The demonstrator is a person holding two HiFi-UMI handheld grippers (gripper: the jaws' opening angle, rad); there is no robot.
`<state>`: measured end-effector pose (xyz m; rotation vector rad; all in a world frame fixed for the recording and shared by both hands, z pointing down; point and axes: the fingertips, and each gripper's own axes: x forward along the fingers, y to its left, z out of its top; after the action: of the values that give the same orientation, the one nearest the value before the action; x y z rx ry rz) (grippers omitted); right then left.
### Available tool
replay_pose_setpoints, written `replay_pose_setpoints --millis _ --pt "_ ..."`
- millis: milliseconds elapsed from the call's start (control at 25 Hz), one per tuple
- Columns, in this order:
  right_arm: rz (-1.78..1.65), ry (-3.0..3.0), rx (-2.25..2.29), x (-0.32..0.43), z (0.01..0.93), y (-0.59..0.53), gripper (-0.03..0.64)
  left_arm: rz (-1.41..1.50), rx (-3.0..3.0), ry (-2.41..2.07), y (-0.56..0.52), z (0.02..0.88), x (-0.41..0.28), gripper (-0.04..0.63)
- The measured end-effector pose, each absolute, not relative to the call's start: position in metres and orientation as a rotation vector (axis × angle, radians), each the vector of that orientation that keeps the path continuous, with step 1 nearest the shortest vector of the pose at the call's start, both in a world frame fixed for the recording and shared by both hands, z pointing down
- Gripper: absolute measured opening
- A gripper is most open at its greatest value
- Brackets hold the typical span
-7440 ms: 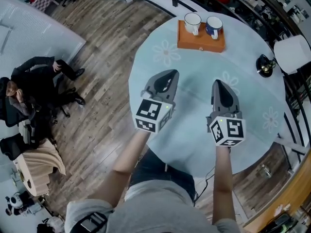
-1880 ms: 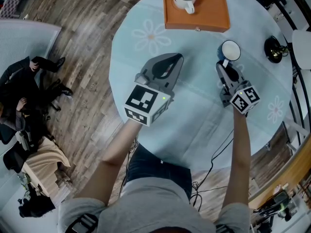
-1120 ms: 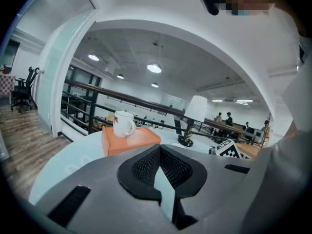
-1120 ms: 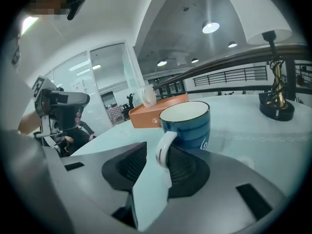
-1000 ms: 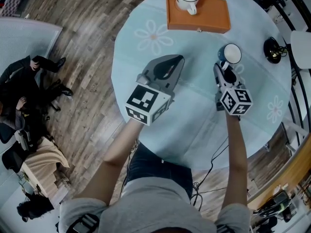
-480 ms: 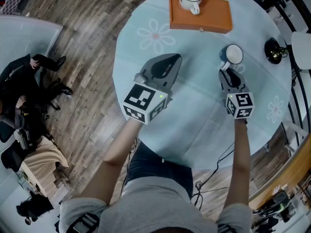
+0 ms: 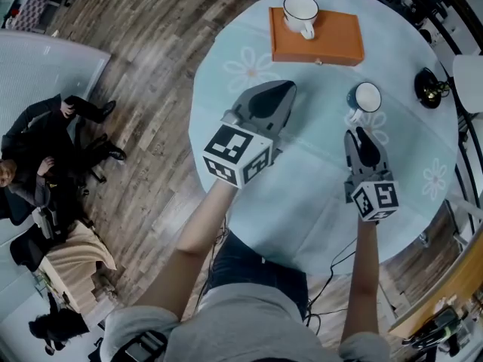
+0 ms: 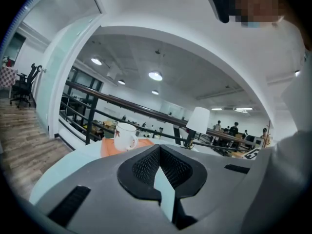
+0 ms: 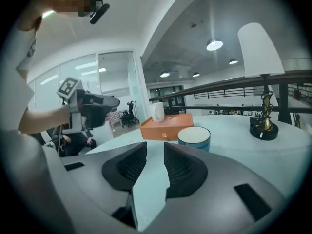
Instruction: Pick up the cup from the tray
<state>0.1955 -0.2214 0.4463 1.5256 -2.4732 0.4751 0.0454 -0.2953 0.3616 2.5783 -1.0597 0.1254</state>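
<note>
A white ceramic cup with a handle point(image 7: 300, 12) stands on the left end of the flat orange rectangular tray point(image 7: 336, 44), at the far side of the round table under a pale blue flowered cloth point(image 7: 226, 89). A blue cup with a white inside point(image 7: 364, 98) stands off the tray, on the cloth near its near right corner. The right gripper point(image 7: 360, 134) hovers on the side of that blue cup away from the tray, jaws apart with nothing between them. The left gripper point(image 7: 281, 89) hangs over the cloth in front of the tray's left half, well apart from it, jaws pressed together and empty.

If the white cup is the next one to lift, the closed left jaws would shove it across the tray instead of straddling it. A push could also slide the tray towards the table's far edge. The right gripper sits close to the blue cup, so a careless swing could tip it.
</note>
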Motion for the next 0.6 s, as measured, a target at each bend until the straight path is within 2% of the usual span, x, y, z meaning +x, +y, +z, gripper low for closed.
replay_pose_setpoints --millis 280,400,600 --pt "0.526 -2.603 1.651 0.163 0.404 -0.210 0.098 0.173 2.630 -1.043 -0.353 0.348 0.049 0.015" --pt "0.559 -2.629 1.685 0.157 0.397 -0.205 0.098 0.143 2.584 -0.983 -0.376 0.358 0.053 0.080" --pt "0.617 -2.643 1.702 0.153 0.398 -0.199 0.098 0.244 2.605 -0.968 -0.401 0.386 0.061 0.126"
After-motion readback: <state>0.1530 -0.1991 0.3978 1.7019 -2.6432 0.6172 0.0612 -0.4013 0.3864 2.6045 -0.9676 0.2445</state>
